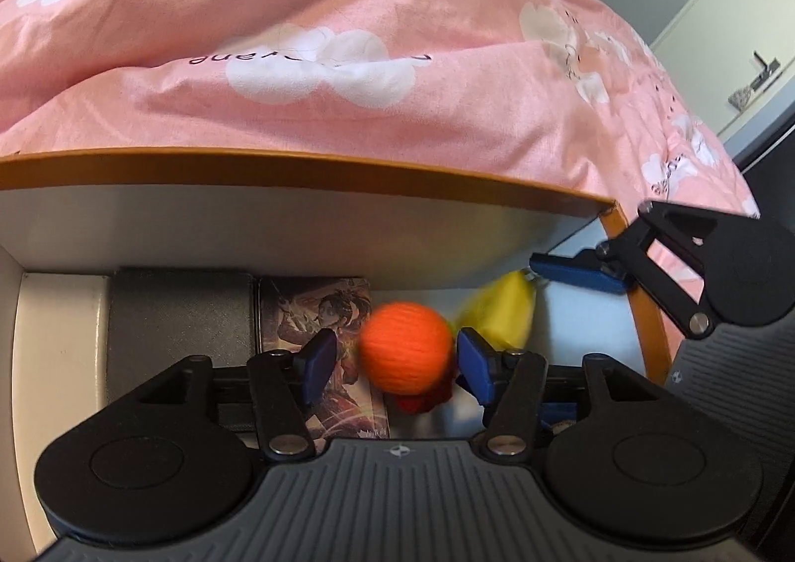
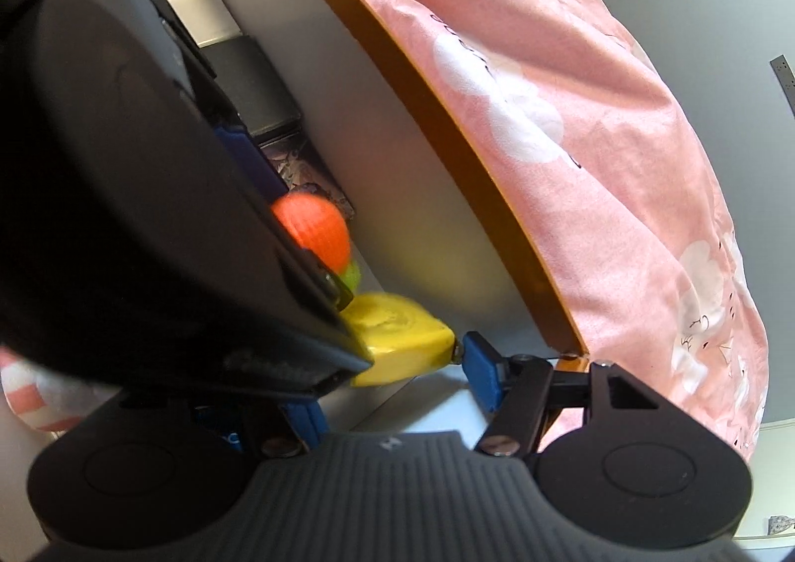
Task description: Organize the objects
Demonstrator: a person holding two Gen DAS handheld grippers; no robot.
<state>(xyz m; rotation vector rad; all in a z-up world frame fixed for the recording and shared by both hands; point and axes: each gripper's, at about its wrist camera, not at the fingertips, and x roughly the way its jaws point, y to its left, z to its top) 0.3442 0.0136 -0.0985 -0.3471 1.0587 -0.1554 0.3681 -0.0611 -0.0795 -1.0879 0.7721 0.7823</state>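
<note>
Both claws are working inside an open drawer under the bed.

Nearest, the left claw (image 1: pixel 392 363) is standing with its pads apart around an orange ball (image 1: pixel 405 346), the ball blurred and seemingly not squeezed, so this is probably a release or an approach. Just right, the right claw (image 2: pixel 397 373) is reaching in beside a yellow toy (image 2: pixel 397 338); one pad is touching the toy's tip, the other is hidden, so I cannot tell its grip. Farther back, a picture box (image 1: pixel 318 313) and a dark case (image 1: pixel 179 313) are lying against the drawer (image 1: pixel 298 234) wall, with the pink quilt (image 1: pixel 348 40) above. Next, I judge, each piece needs settling without crowding the other claw.
</note>
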